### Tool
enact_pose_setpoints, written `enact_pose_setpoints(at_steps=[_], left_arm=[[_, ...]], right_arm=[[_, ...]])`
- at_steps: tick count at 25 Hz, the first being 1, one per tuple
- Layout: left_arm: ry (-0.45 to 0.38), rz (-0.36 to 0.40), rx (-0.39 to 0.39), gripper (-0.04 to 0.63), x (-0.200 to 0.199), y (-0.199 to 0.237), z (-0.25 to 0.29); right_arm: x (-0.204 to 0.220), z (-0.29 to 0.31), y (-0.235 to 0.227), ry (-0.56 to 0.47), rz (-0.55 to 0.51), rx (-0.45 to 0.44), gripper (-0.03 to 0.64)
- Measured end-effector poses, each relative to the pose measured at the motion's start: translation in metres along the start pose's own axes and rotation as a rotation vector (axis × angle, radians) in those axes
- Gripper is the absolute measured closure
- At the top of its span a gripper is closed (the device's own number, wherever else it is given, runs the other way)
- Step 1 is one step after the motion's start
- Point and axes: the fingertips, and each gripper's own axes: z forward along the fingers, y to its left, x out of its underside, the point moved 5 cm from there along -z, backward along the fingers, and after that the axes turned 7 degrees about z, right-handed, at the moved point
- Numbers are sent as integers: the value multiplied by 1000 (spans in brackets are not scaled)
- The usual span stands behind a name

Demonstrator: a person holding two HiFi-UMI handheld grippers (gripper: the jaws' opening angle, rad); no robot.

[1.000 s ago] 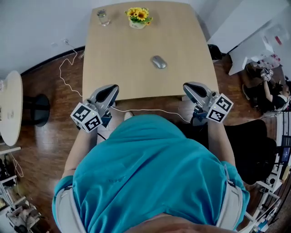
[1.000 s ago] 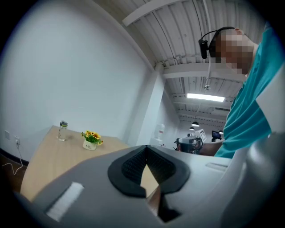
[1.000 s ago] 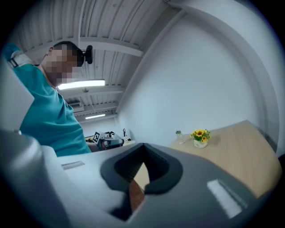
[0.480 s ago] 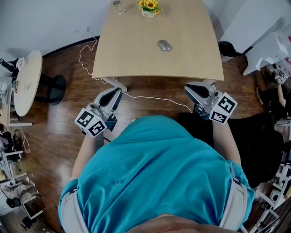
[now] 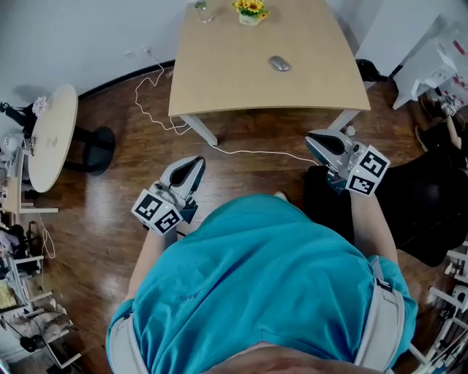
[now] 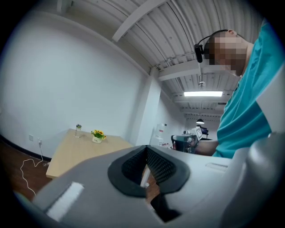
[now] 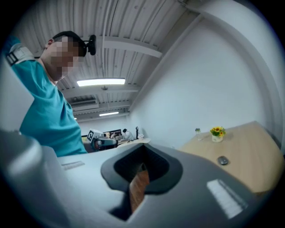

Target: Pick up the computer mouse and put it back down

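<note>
Well short of the worktop [image 5: 219, 73], the left claw [image 5: 191, 165] and the right claw [image 5: 316, 140] each hang closed and empty above the wooden floor [image 5: 110, 212], while the computer mouse [image 5: 279, 63] lies on the worktop's right half, apart from the flowers [image 5: 251, 10] at its far edge.

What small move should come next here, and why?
Probably bring the right gripper forward toward the table. The mouse lies on it, far ahead and nearer that side. Both this gripper and the left gripper are shut and hold nothing.
</note>
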Motion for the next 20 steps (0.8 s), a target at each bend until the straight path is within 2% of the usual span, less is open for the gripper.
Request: enact_pose_setpoints(at_steps=[4, 8, 14, 20], left_arm=[[1, -17, 41, 591, 18, 2, -65], [14, -36, 56, 591, 26, 5, -96], [-43, -7, 52, 591, 15, -37, -80], [-52, -50, 46, 591, 31, -93, -52]], right_arm=[[18, 19, 53, -22, 8, 53, 615], [29, 28, 99, -31, 5, 67, 615], [32, -20, 122, -39, -12, 41, 615], [42, -73, 126, -76, 20, 11, 617]])
